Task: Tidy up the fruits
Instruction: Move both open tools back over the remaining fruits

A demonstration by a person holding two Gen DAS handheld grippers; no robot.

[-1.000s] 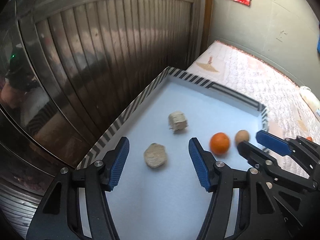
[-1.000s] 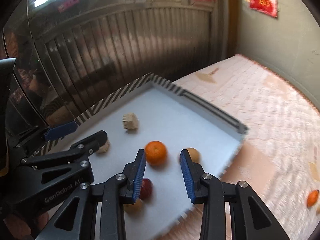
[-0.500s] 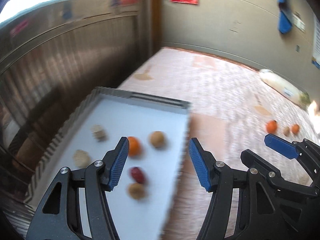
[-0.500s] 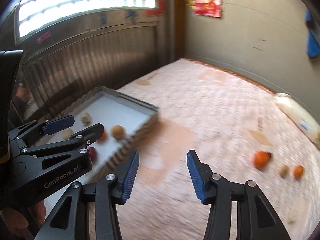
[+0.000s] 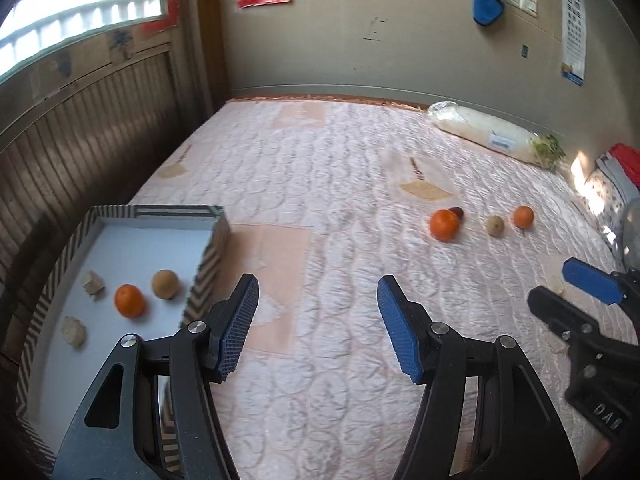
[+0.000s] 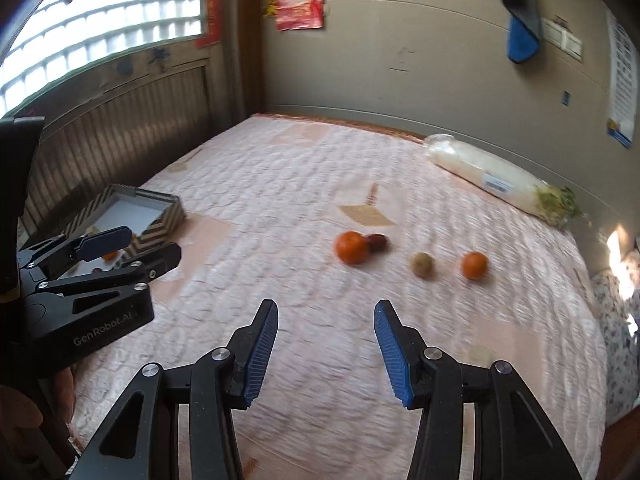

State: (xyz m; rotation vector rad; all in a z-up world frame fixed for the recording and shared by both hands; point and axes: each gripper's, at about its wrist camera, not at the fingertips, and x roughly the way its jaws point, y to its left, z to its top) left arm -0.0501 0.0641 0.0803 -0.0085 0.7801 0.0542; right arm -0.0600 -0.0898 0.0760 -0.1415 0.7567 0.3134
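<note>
Fruits [image 6: 352, 247] sit loose on the bed [image 6: 280, 184]; left gripper [image 5: 316, 324] and right gripper [image 6: 326, 354] both spread, holding nothing.

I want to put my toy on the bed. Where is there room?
The quilt is bare between the striped tray and the big orange. It is crowded from that orange to the small orange, and along the wall by the wrapped radish.

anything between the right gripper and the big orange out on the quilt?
No, in the right wrist view the stretch from the right gripper, open and empty, to the big orange is bare pink quilt.
</note>
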